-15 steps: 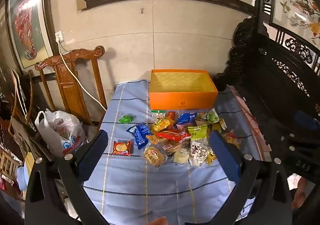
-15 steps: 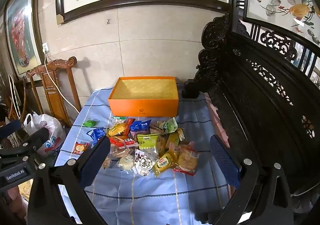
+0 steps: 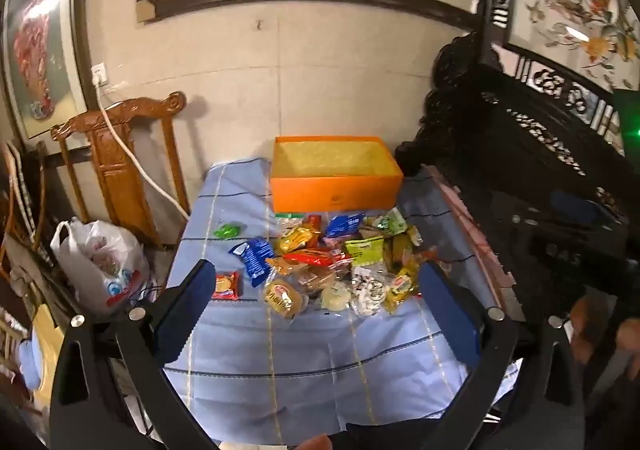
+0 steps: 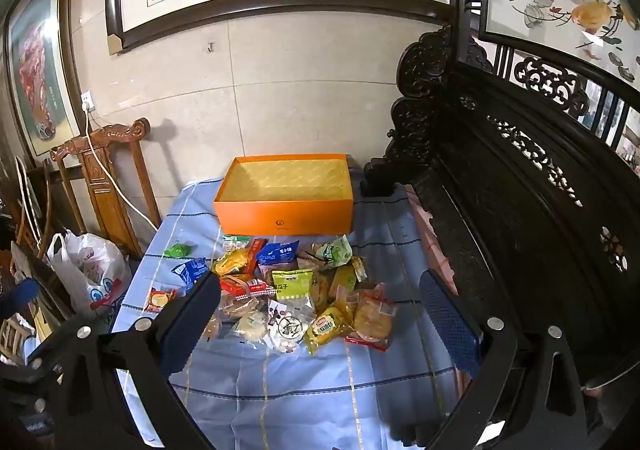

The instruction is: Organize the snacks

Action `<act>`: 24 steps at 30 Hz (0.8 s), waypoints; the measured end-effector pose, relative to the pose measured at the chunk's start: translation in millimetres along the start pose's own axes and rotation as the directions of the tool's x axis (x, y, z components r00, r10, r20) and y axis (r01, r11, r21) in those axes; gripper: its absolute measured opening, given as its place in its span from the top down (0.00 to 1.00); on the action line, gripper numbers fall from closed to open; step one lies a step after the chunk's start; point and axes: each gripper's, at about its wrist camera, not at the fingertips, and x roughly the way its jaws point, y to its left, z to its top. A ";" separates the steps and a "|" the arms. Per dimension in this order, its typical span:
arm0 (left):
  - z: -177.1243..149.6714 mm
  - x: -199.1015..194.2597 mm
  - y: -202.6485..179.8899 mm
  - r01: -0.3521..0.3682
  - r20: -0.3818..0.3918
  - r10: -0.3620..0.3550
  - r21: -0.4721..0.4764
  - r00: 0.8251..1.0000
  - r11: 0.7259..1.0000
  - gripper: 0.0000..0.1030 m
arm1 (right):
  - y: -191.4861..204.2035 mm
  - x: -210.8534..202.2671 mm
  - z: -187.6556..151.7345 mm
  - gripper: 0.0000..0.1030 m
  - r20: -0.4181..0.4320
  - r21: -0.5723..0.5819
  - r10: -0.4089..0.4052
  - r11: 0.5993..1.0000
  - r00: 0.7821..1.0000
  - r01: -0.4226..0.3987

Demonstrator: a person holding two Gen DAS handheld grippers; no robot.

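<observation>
**Both grippers spread wide above the snack pile**

A heap of wrapped snacks (image 3: 340, 266) lies on a table under a blue cloth (image 3: 304, 354), in front of an open orange box (image 3: 336, 190) that stands at the table's far end, near the tiled wall. The box is empty, its yellow lining bare.

The left gripper (image 3: 316, 314) hangs over the near part of the cloth, tilted down toward the pile, its blue-padded jaws wide apart with nothing between them. The right gripper (image 4: 320, 318) does the same from a spot further right; its jaws too are spread and hold nothing.

A few packets sit apart from the heap on its left: a small green sweet (image 3: 228, 230), a blue packet (image 3: 254, 260) and a red-edged biscuit pack (image 3: 227, 285), the last just beside the left gripper's left finger in the picture. At the near edge of the heap lie a round cake (image 4: 252, 324), a clear bag with black print (image 4: 290, 326) and a yellow pack (image 4: 324, 328).

A carved wooden chair (image 3: 120, 154) and a plastic bag (image 3: 100, 262) stand left of the table; a dark carved bench (image 4: 520, 218) runs along its right side.
</observation>
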 end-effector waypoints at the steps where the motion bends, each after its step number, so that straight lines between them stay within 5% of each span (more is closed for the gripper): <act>1: 1.8 0.8 -0.3 0.019 -0.011 -0.019 0.002 1.000 1.000 0.04 | -1.9 -0.1 0.8 0.03 0.000 -0.002 0.000 1.000 1.000 0.000; 4: -4.3 11.7 4.7 0.091 -0.097 -0.092 -0.008 0.991 0.996 0.04 | 3.0 -0.8 -1.3 0.03 0.005 0.001 -0.009 1.000 1.000 0.009; 8: -5.0 19.6 20.0 -0.007 -0.107 0.000 -0.063 0.994 0.998 0.04 | 4.0 2.0 -3.3 0.03 0.000 0.005 -0.009 1.000 1.000 0.009; 14: 12.2 19.6 21.8 -0.204 -0.041 0.204 0.006 0.978 0.979 0.04 | 7.0 4.5 -5.8 0.03 -0.007 -0.002 -0.009 1.000 1.000 0.009; 24: 34.1 37.9 30.7 -0.250 -0.051 0.248 -0.031 0.967 0.968 0.04 | 4.7 9.6 -9.6 0.03 -0.022 0.005 0.011 1.000 1.000 -0.011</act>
